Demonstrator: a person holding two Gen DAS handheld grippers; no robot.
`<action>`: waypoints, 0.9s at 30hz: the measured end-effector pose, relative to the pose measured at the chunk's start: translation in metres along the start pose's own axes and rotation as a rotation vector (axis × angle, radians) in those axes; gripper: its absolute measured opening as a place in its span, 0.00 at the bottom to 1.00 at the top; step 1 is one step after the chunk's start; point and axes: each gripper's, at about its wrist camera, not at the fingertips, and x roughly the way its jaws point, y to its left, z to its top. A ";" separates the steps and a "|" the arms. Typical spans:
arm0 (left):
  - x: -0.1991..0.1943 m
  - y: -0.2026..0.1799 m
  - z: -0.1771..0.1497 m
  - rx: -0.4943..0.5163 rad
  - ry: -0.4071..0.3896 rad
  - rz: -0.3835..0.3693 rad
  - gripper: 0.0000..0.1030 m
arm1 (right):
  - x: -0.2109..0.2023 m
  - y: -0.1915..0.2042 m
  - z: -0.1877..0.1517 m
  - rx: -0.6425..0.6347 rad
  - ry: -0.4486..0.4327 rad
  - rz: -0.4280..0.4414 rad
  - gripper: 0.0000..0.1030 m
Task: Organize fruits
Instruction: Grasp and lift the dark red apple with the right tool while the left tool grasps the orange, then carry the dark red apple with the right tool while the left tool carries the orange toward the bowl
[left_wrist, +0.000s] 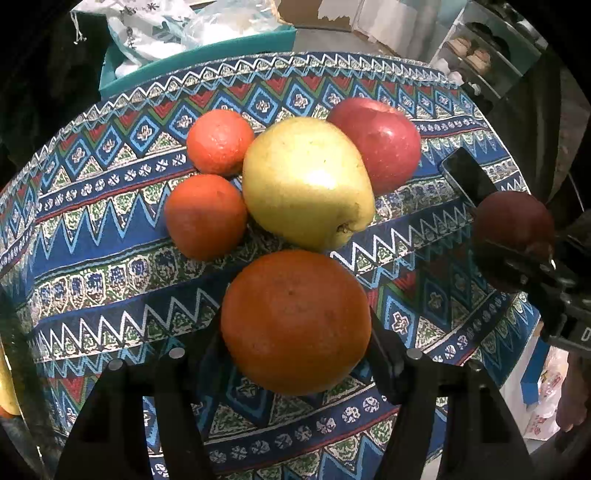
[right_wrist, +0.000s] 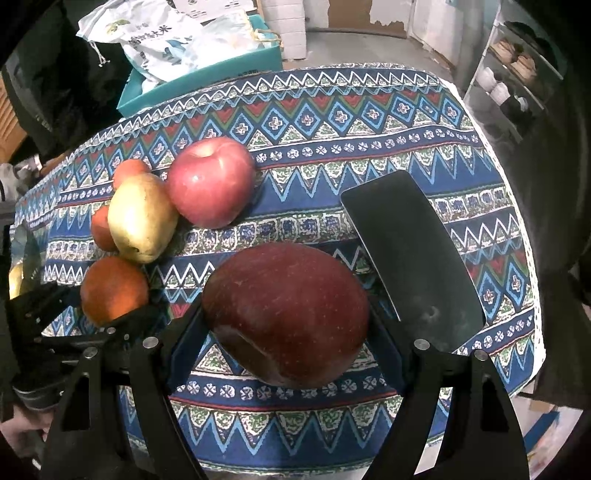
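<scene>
My left gripper (left_wrist: 295, 332) is shut on a large orange (left_wrist: 295, 321), held just above the patterned tablecloth (left_wrist: 110, 240). Beyond it lie a yellow pear (left_wrist: 306, 181), two small oranges (left_wrist: 219, 142) (left_wrist: 205, 216) and a light red apple (left_wrist: 376, 144), clustered together. My right gripper (right_wrist: 288, 325) is shut on a dark red apple (right_wrist: 288, 314); that apple also shows at the right in the left wrist view (left_wrist: 513, 225). In the right wrist view the pear (right_wrist: 142, 218), light red apple (right_wrist: 210, 181) and the held orange (right_wrist: 112, 290) lie to the left.
A black phone (right_wrist: 410, 254) lies on the cloth right of the dark apple. A teal box (right_wrist: 207, 74) with white bags stands behind the table. Shelves (right_wrist: 517, 74) stand at the far right. The table edge curves close on the right.
</scene>
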 end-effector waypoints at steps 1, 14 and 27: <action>-0.003 0.001 0.000 0.001 -0.003 -0.001 0.67 | -0.001 0.000 0.000 -0.001 -0.004 0.001 0.78; -0.071 0.008 0.000 0.006 -0.120 -0.012 0.67 | -0.039 0.011 0.009 -0.029 -0.099 0.006 0.78; -0.152 0.017 0.002 0.009 -0.270 -0.008 0.67 | -0.099 0.034 0.017 -0.083 -0.223 0.039 0.78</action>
